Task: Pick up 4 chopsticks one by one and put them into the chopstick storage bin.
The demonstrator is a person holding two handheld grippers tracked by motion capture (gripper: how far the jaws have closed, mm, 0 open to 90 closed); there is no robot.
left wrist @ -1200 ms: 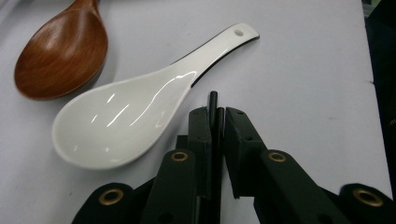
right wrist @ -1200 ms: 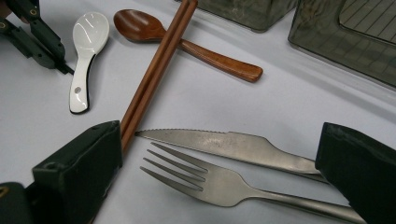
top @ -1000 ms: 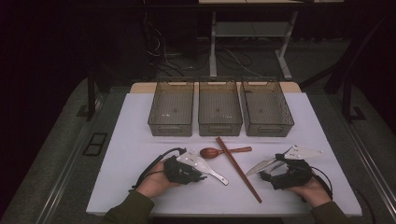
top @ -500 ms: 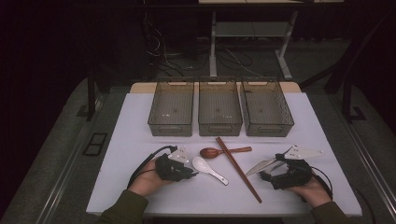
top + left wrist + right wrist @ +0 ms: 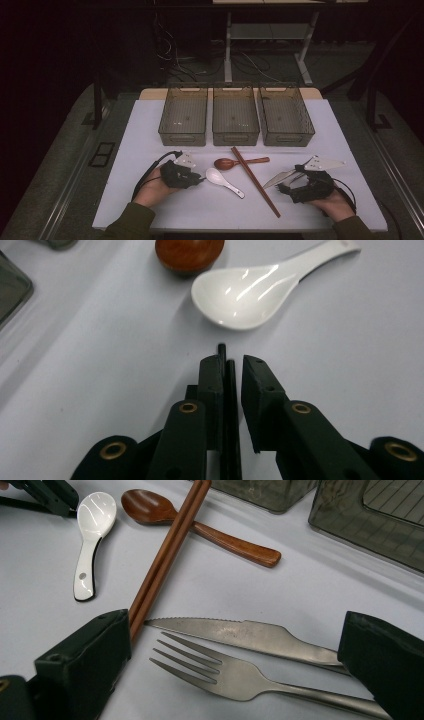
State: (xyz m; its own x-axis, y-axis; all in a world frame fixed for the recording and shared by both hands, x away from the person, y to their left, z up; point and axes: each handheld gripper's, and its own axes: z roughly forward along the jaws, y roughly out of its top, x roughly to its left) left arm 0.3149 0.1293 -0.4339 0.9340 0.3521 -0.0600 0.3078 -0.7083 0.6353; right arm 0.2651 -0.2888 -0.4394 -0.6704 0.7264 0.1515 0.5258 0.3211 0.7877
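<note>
Sitting at the table's (image 5: 150, 120) 12 o'clock edge, three smoky translucent bins in a row: left bin (image 5: 183, 119), middle bin (image 5: 235, 118), right bin (image 5: 286, 116), all holding nothing that I can make out. Left gripper (image 5: 199, 180) lies low at 7 o'clock, jaws nearly pressed together with just a thin gap and nothing between them; they've just been opening slightly. White ceramic spoon (image 5: 224, 182) lies just past its tips, bowl nearest, not touching. Wooden spoon (image 5: 239, 162) lies at the white one's 12 o'clock, with brown chopsticks (image 5: 255, 181) crossing its handle. Right gripper (image 5: 235, 655) at 5 o'clock, jaws spread wide around a steel knife (image 5: 240, 632) and fork (image 5: 225, 672), no pinch.
</note>
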